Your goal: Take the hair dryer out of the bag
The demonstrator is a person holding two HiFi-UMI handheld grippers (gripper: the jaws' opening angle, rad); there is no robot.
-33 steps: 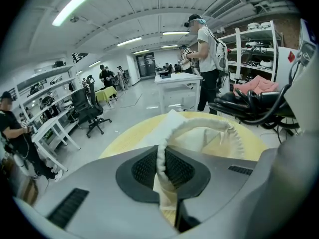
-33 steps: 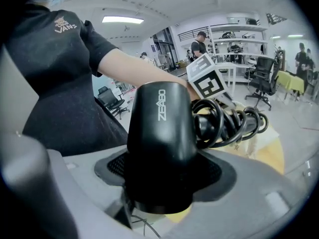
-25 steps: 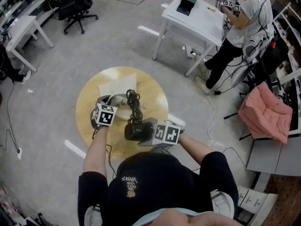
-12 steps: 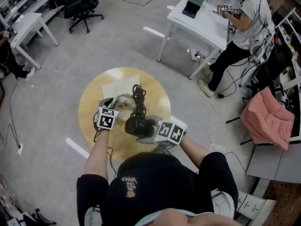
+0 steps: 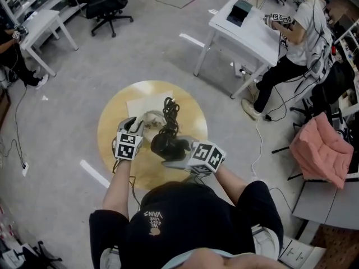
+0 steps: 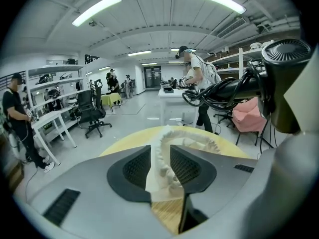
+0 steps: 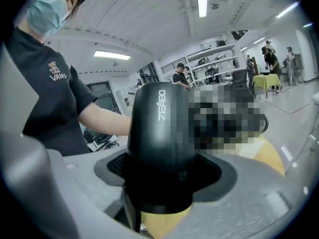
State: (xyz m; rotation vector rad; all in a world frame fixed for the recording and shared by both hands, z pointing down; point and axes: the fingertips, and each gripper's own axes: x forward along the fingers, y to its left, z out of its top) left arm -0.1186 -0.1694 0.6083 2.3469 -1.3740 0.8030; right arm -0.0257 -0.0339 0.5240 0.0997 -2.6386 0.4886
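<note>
Extraction finishing — right gripper (image 7: 164,180) clamping black plastic hair dryer (image 7: 159,128); left gripper (image 6: 160,169) jaws opening around white ruffled bag (image 6: 167,142) rim — next: clearing coiled black cord (image 5: 171,111).

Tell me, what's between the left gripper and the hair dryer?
The white bag on the table, as the head view shows. Its frilly edge runs between the left gripper's opening jaws, left of the hair dryer.
</note>
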